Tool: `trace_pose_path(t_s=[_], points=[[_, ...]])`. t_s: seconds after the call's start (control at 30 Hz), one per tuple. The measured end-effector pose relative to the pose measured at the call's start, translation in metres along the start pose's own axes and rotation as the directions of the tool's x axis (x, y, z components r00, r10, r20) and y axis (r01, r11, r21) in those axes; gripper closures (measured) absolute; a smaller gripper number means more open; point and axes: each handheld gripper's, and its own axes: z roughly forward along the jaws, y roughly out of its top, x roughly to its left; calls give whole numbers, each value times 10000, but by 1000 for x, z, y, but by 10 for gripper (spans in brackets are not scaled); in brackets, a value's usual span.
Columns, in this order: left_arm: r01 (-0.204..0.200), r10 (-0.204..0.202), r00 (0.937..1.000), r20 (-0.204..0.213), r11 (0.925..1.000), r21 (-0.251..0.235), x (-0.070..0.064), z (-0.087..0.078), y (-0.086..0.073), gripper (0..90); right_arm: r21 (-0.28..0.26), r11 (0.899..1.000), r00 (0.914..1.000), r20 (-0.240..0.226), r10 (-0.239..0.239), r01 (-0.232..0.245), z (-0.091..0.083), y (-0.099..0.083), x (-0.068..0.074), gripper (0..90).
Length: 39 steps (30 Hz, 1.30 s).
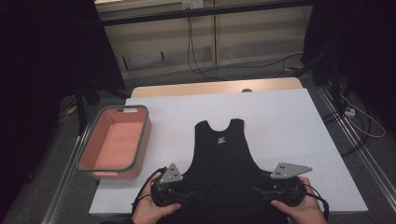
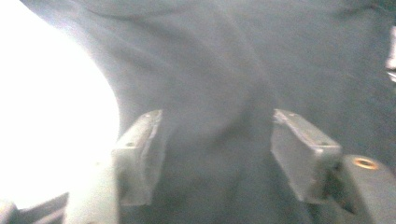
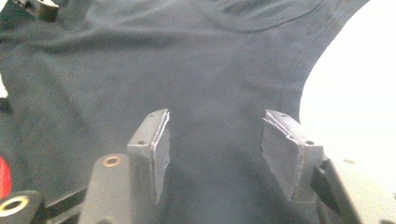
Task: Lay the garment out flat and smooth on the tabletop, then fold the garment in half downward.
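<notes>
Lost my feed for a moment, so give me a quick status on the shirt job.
Left gripper open, right gripper open, both over the near end of the black sleeveless shirt. Shirt flat on the white table. Pink bin off to the left, nothing blocking.

The black top's [image 1: 224, 158] hem is cut off below (left gripper view blurred).

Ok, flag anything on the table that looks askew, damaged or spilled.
Nothing stands out. The black tank top lies flat on the white table, the pink bin sits upright, and both grippers are open over the fabric.
</notes>
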Motion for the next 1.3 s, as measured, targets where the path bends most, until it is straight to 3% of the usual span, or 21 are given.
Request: trace_pose_path(t_s=[0.03, 0.1, 0.17, 0.23, 0.43, 0.57, 0.7, 0.8, 1.1, 1.17, 1.2, 1.27, 1.3], points=[[-28, 26, 9997, -236, 10000, -70, 3, 0, 1, 266, 0, 10000, 9999, 141, 59, -59, 1, 1, -2, 325], [282, -293, 9984, -488, 9993, -228, 7, 1, 2, 143, -33, 9999, 9994, 301, 154, -154, 2, 2, -4, 309], [330, -353, 9969, -708, 9989, -335, 11, 3, 4, 132, -58, 9996, 9987, 440, 261, -259, 3, 3, -7, 247], [436, -475, 9957, -798, 9978, -500, 16, 5, 6, 107, -198, 9994, 9979, 564, 312, -301, 3, 5, -10, 245], [439, -519, 9944, -916, 9952, -877, 24, 6, 9, 90, -623, 9975, 9966, 721, 391, -346, 7, 16, -21, 224], [729, -813, 9938, -763, 9916, -1071, 34, 10, 13, 96, -700, 9970, 9963, 764, 395, -342, 12, 26, -29, 215], [611, -754, 9918, -1034, 9889, -1353, 42, 12, 20, 101, -770, 9962, 9960, 759, 467, -409, 18, 36, -41, 219], [808, -999, 9882, -1164, 9841, -1584, 50, 16, 26, 108, -769, 9956, 9959, 684, 586, -533, 21, 44, -51, 211], [1177, -1375, 9796, -1465, 9837, -1359, 70, 27, 43, 106, -1028, 9940, 9959, 789, 446, -364, 25, 66, -70, 234], [1010, -1228, 9842, -1276, 9810, -1656, 76, 25, 46, 96, -1054, 9939, 9957, 826, 415, -326, 27, 71, -74, 243], [1043, -1280, 9836, -1269, 9785, -1781, 77, 25, 47, 78, -1085, 9936, 9951, 905, 406, -307, 27, 75, -76, 247], [968, -1244, 9794, -1589, 9805, -1711, 82, 27, 51, 70, -1136, 9930, 9944, 967, 425, -314, 30, 81, -80, 262], [922, -1204, 9806, -1546, 9796, -1786, 85, 28, 54, 65, -1172, 9926, 9942, 987, 428, -311, 31, 84, -82, 271]])
